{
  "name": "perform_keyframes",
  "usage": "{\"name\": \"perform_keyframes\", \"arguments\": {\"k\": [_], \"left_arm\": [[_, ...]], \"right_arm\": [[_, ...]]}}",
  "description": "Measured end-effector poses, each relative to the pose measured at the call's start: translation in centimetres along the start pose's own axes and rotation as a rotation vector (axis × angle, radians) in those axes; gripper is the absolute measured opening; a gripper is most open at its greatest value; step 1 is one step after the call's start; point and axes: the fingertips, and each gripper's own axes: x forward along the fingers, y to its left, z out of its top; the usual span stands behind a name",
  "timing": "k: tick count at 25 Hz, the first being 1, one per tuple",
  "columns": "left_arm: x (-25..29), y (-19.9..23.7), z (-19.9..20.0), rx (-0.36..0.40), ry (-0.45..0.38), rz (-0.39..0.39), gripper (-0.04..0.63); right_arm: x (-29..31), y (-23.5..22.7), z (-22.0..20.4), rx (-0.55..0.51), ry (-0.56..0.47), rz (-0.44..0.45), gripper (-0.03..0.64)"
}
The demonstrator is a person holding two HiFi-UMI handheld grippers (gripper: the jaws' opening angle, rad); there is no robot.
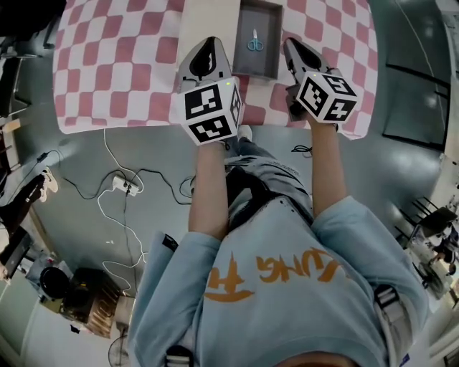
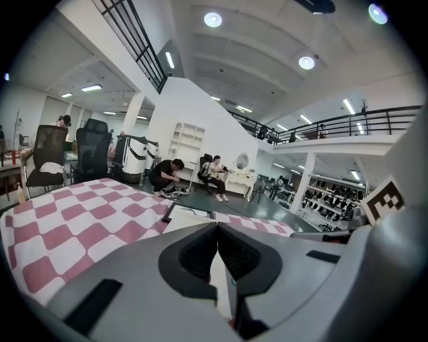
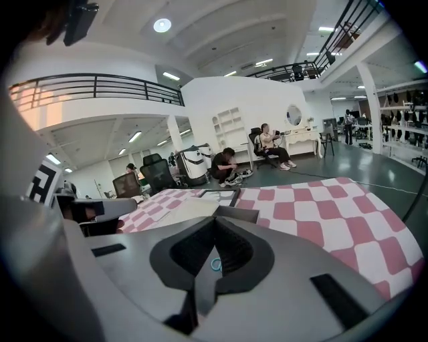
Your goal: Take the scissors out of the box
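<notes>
Small scissors point(image 1: 254, 42) with blue handles lie inside an open grey box point(image 1: 271, 43) on the checkered table, in the head view. My left gripper point(image 1: 209, 43) hovers over the table's near edge just left of the box, its jaws together and empty. My right gripper point(image 1: 291, 44) hovers just right of the box, also shut and empty. In the right gripper view the blue handle of the scissors point(image 3: 215, 264) shows through the gap below the closed tips of my right gripper point(image 3: 215, 220), with the box wall point(image 3: 239, 214) beyond. My left gripper's point(image 2: 217, 226) tips meet in its own view.
A pale board point(image 1: 206, 20) lies left of the box on the pink and white cloth point(image 1: 122, 64). Cables and a power strip point(image 1: 123, 186) lie on the floor below the table edge. Seated people point(image 2: 167, 175) and office chairs point(image 2: 90, 150) are far behind.
</notes>
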Motion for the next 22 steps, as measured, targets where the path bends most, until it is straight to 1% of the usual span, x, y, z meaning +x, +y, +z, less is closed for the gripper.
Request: {"name": "perform_keyframes", "arguments": {"k": [3, 5, 11, 17, 22], "left_arm": [[1.1, 0.8, 0.2, -0.036, 0.013, -0.033, 0.02], [1.7, 1.2, 0.5, -0.043, 0.02, -0.057, 0.02], [3.2, 3.2, 0.8, -0.048, 0.033, -0.062, 0.02], [4.7, 3.7, 0.7, -0.056, 0.054, -0.094, 0.02], [5.7, 4.1, 0.3, -0.061, 0.073, -0.125, 0.02]], "right_arm": [[1.2, 0.5, -0.2, -0.011, 0.013, -0.005, -0.002], [1.8, 0.7, -0.1, -0.011, 0.015, -0.009, -0.002], [4.0, 1.5, 0.1, -0.04, 0.043, -0.02, -0.002], [6.1, 1.0, -0.9, -0.071, 0.149, -0.061, -0.002], [7.9, 1.4, -2.0, -0.082, 0.226, -0.074, -0.002]]}}
